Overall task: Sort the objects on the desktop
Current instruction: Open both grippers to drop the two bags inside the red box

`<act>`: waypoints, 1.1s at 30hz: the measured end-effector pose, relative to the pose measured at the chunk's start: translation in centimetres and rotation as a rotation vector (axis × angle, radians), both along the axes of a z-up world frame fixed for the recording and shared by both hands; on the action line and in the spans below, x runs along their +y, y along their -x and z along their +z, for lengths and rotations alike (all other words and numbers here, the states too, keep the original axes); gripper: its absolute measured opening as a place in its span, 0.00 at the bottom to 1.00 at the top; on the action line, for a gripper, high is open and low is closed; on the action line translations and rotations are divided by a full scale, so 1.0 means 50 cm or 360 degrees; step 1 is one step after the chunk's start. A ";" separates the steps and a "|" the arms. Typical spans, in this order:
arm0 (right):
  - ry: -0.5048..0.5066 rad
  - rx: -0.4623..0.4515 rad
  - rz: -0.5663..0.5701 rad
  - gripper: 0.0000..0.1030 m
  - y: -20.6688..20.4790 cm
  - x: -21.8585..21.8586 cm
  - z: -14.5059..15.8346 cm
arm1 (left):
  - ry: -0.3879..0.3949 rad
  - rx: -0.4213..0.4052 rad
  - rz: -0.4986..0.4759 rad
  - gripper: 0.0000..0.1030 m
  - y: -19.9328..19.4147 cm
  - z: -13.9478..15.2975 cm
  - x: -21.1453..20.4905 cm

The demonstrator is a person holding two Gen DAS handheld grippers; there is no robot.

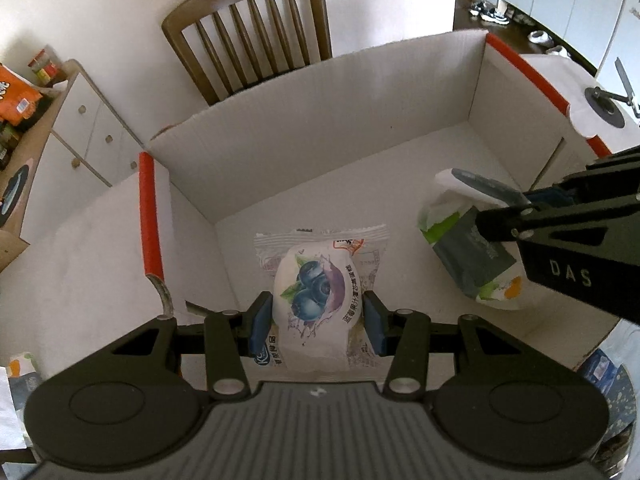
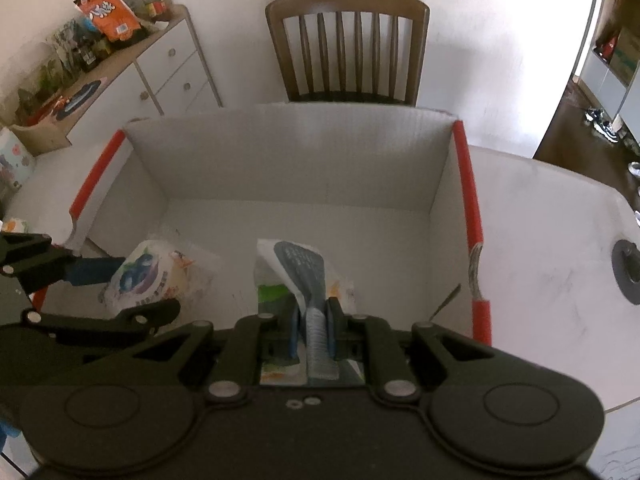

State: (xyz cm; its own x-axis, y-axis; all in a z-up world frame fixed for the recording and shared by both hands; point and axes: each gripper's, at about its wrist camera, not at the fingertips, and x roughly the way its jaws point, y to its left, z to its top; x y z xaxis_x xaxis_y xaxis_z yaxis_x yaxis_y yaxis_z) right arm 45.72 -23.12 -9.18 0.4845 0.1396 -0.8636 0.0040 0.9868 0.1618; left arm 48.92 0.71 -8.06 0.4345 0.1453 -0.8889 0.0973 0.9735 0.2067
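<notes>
Two upright packets inside box

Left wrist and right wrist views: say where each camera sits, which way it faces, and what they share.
Left wrist: on the left gripper, facing down into the white box; its fingers clamp a blueberry snack pack; the right gripper enters at right.
Right wrist: on the right gripper, looking down into the box; shut on a tissue pack.
Shared: box, both packs, wooden chair.

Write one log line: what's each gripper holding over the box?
left gripper: shut on blueberry snack | right gripper: shut on tissue pack | both inside box
</notes>
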 end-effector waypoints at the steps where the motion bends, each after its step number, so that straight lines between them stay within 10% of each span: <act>1: 0.0002 0.0004 0.0003 0.12 0.001 0.000 -0.002 | 0.0002 0.0011 0.0005 0.45 -0.001 -0.003 0.001; 33: -0.0063 -0.0006 0.0009 0.27 0.028 -0.010 0.054 | 0.0144 -0.0020 0.0030 0.59 0.026 0.033 -0.012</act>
